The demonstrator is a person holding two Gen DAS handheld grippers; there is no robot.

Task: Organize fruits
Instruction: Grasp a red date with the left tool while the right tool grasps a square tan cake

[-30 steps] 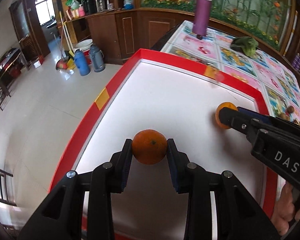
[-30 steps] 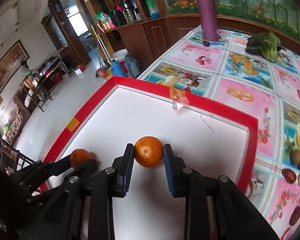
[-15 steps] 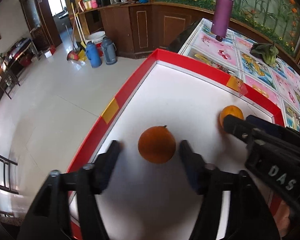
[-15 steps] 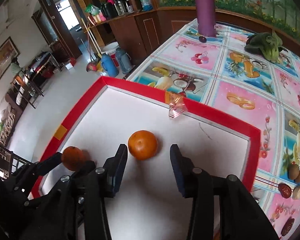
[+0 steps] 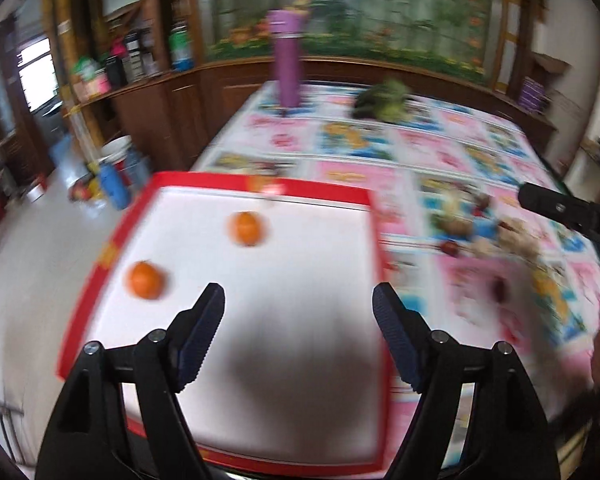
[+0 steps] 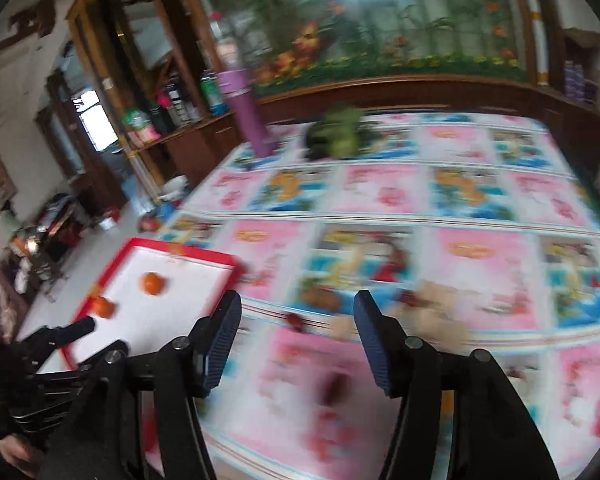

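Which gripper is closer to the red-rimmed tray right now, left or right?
Left. The left gripper hangs open over the red-rimmed tray, near its two oranges. The right gripper is off to the tray's side, open above the patterned tablecloth.

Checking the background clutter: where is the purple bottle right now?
In both wrist views the purple bottle stands upright at the table's far end, left of the green leafy bundle, well beyond the red-rimmed tray.

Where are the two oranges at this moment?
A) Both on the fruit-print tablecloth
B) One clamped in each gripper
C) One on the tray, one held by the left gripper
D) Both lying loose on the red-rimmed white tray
D: both oranges lie free on the tray, with the left gripper and right gripper open and empty.
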